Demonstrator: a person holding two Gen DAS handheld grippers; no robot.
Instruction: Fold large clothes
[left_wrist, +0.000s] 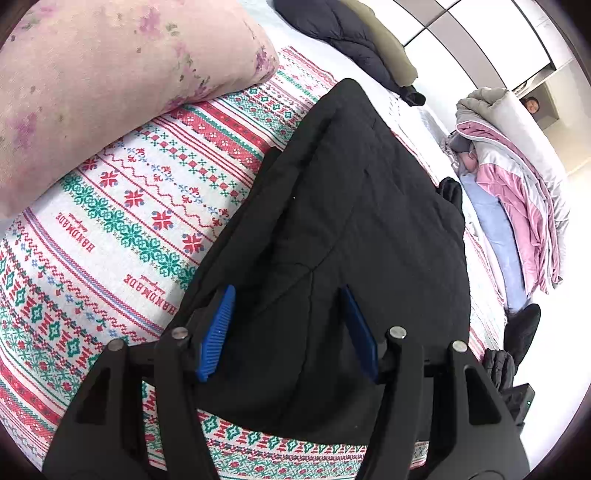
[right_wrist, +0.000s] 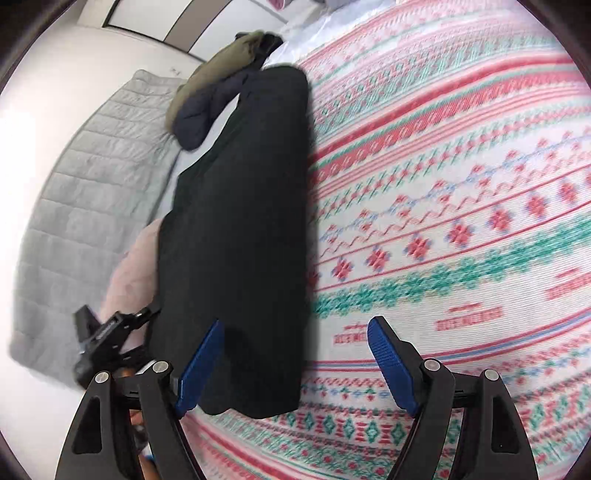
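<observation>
Left wrist view: the left gripper (left_wrist: 288, 332), a black two-finger tool with blue ribbed pads, points steeply down at the bed. Its jaws stand partly apart, and the folded black quilted garment (left_wrist: 351, 221) lies directly beneath and ahead of them. The pads (left_wrist: 218, 332) hang over the near end of the garment; no fabric is visibly pinched between them, so the tool reads as open. The garment stretches away from the fingertips as a long folded slab resting on the white bedspread with red and green knit-style bands (left_wrist: 110, 221). To the left of the tool and beyond it sits a pink floral pillow (left_wrist: 110, 74). Far ahead lies a dark navy and olive jacket (left_wrist: 351, 33); to the right of the garment a heap of pink and grey bedding (left_wrist: 517, 177) rests at the bed edge.

Right wrist view: the right gripper (right_wrist: 295, 362) also points downward, with its jaws spread wide and nothing held. The black garment (right_wrist: 240, 221) passes just inside its left finger (right_wrist: 199, 365) and runs away from the tool; the right finger (right_wrist: 391, 362) hangs over the bare bedspread (right_wrist: 443, 221). The picture is motion-blurred. The left gripper (right_wrist: 107, 339) shows at the far-left side of the garment, beside a grey quilted mattress cover (right_wrist: 92, 166).
</observation>
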